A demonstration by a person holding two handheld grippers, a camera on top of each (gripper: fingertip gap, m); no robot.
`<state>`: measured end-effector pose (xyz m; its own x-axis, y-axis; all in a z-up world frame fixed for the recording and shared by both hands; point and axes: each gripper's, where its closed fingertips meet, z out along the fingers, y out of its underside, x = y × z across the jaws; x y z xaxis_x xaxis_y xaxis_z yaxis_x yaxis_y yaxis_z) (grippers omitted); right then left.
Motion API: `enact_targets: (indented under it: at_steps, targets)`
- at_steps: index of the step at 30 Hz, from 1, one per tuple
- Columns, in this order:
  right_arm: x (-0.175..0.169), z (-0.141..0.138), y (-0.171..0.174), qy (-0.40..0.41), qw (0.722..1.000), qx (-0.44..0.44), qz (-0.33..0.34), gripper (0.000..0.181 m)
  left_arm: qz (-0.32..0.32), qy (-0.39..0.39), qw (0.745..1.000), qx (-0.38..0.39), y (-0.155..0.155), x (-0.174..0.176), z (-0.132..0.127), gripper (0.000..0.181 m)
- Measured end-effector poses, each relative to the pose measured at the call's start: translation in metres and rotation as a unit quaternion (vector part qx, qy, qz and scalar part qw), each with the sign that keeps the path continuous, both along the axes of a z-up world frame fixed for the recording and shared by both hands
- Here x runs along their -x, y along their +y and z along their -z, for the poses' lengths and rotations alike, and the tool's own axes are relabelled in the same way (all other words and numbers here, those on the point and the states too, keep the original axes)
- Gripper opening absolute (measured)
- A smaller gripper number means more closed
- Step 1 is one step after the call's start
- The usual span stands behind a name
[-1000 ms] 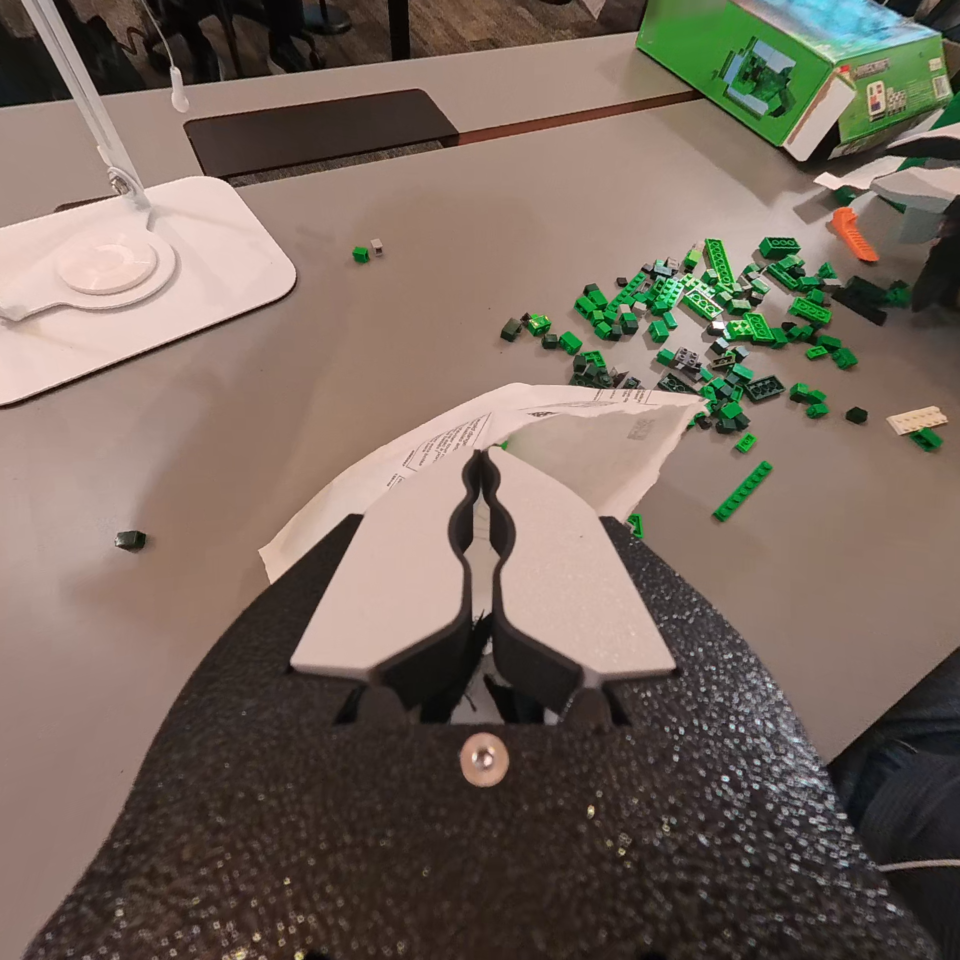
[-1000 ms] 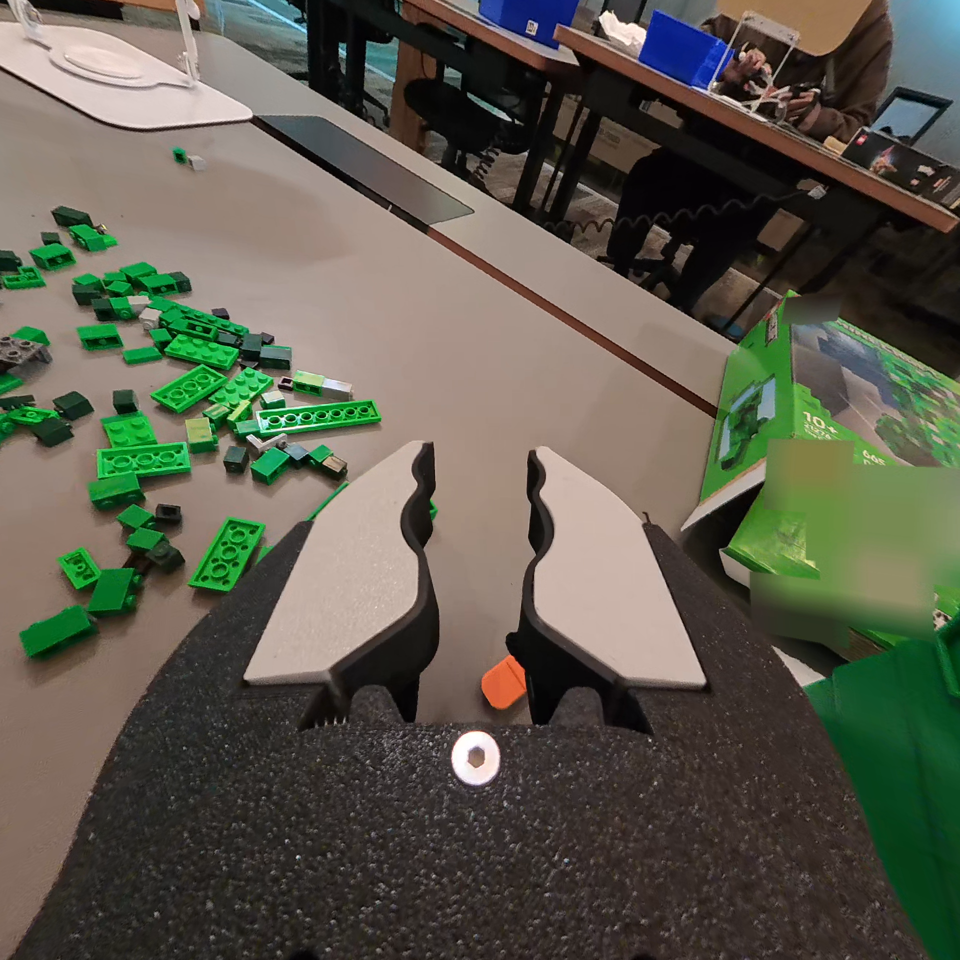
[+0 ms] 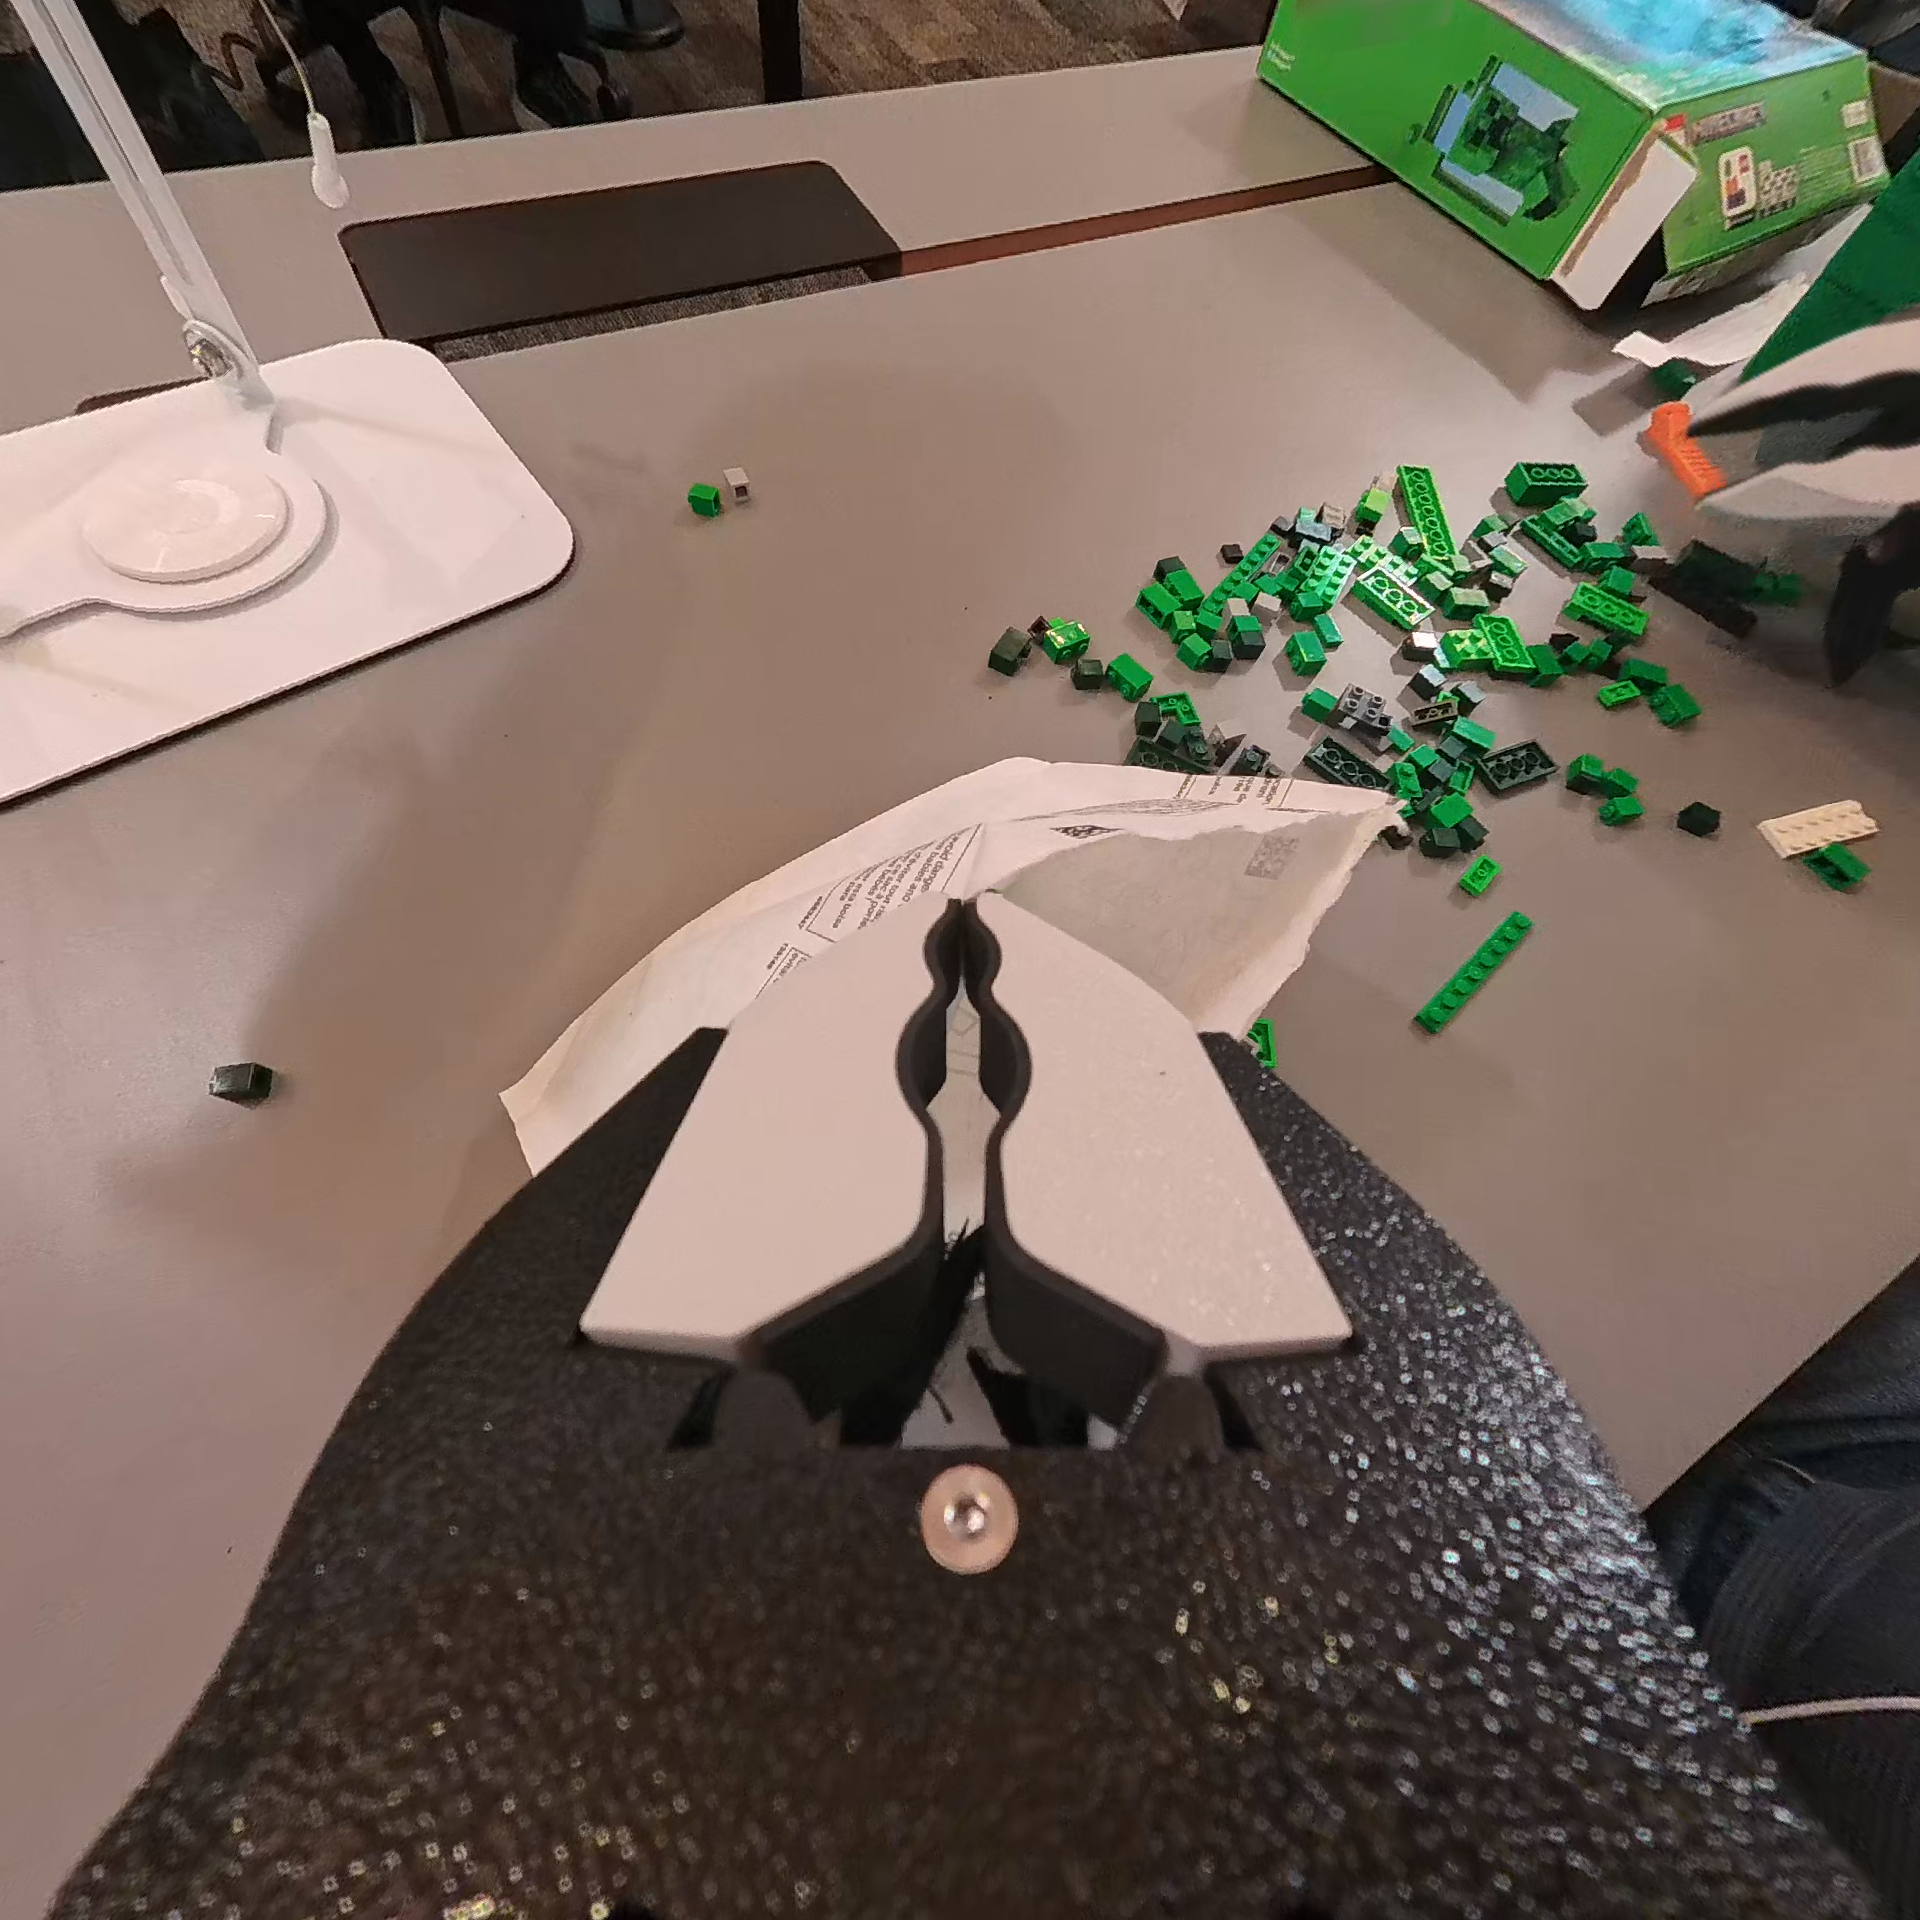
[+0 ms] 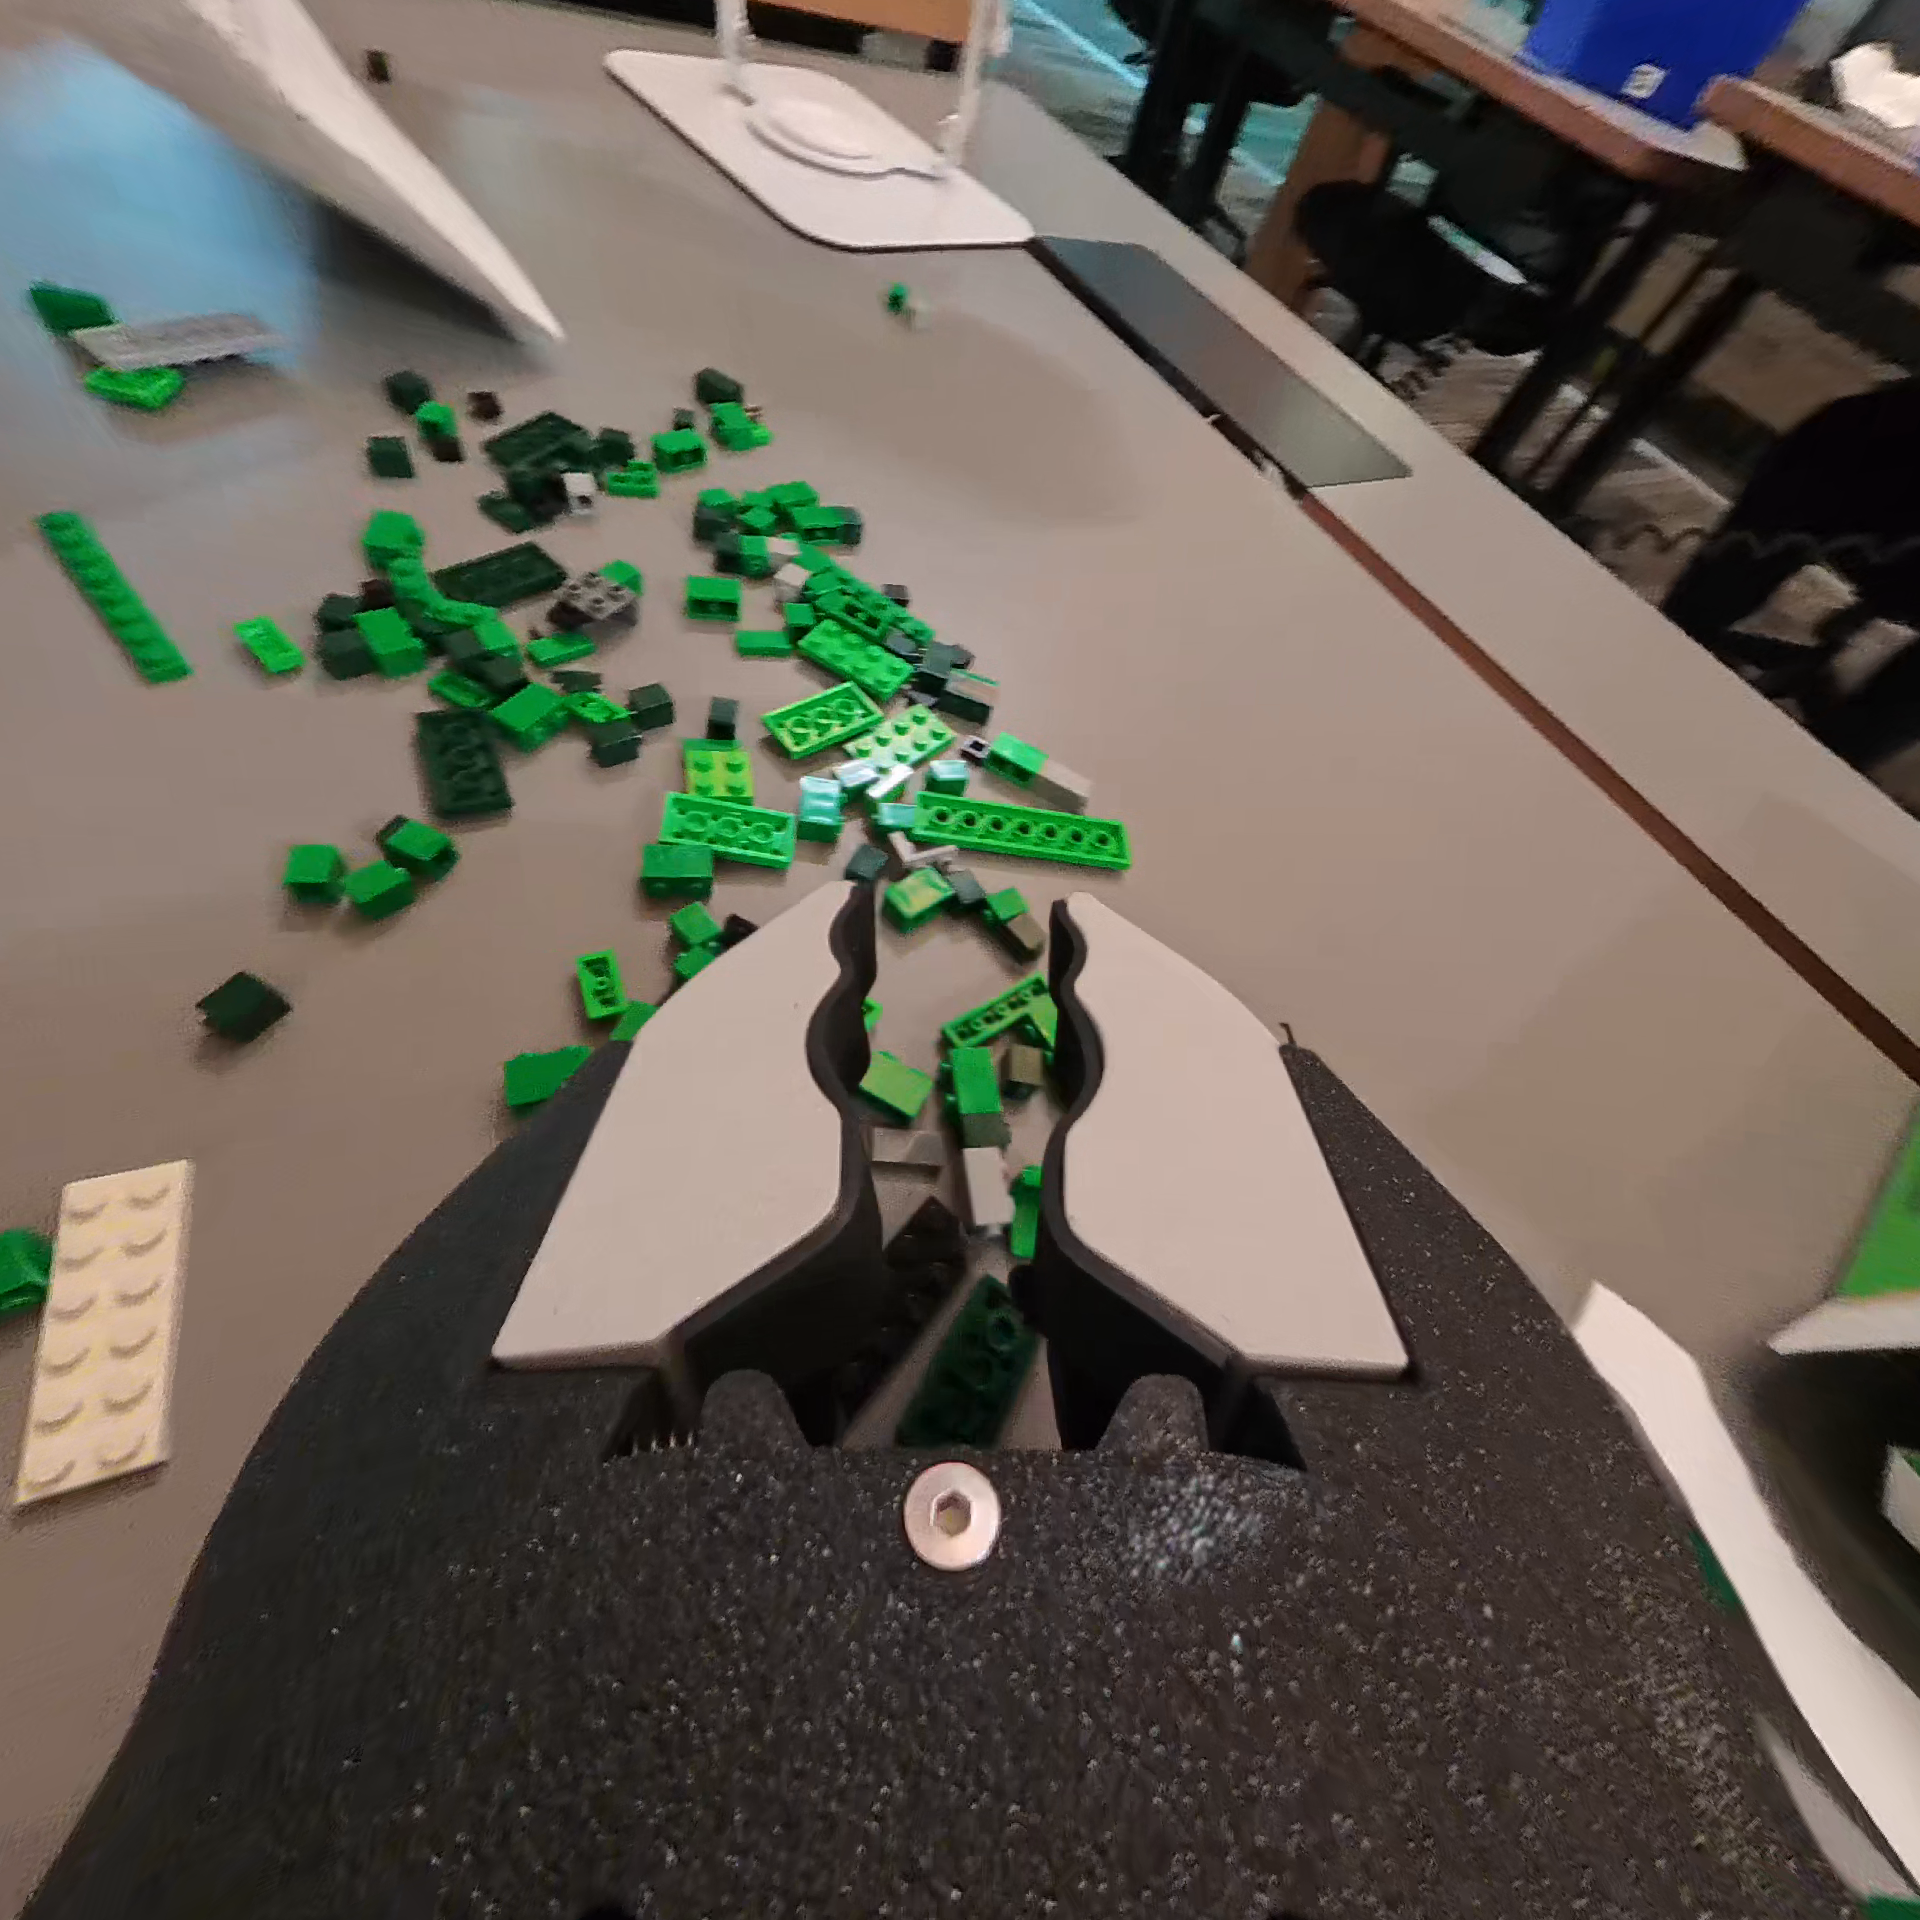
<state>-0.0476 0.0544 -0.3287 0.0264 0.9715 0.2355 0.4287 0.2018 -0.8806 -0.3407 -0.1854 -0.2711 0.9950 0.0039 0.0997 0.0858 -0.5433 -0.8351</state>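
My left gripper is shut on a torn white paper bag and holds it above the grey table; the bag also shows at the upper left of the right wrist view. A scatter of green toy bricks lies on the table to the right of the bag. My right gripper is open and empty, low over the near end of the brick scatter, with several small bricks between its fingers. It shows blurred at the right edge of the left wrist view.
A green toy box lies at the back right. An orange brick separator is beside it. A white lamp base stands at the left. A tan plate and a long green plate lie apart. The table edge runs near right. The gap from one gripper's tips to the other's is roughly 40 cm. From the right gripper's tips to the tan plate is close to 15 cm. Look for it in the left wrist view too.
My right gripper has swung left from near the orange separator and the box to over the brick scatter, still open. My left gripper holds the bag as before.
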Motion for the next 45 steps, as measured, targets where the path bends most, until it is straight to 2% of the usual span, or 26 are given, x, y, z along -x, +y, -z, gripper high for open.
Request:
enact_targets:
  at_steps: [9, 21, 45]
  targets:
    - [0.011, 0.010, -0.031, -0.026, 0.997, 0.030, -0.072, 0.027, 0.001, 0.001, 1.000, 0.002, 0.000, -0.001, 0.000, 0.000]
    - [0.014, 0.021, -0.033, -0.053, 0.995, 0.026, -0.076, 0.028, 0.001, 0.001, 1.000, 0.002, 0.000, 0.000, 0.000, 0.000]
    - [0.018, 0.014, -0.029, -0.033, 0.997, 0.007, -0.063, 0.032, 0.001, 0.001, 1.000, 0.002, 0.000, 0.000, 0.000, 0.000]
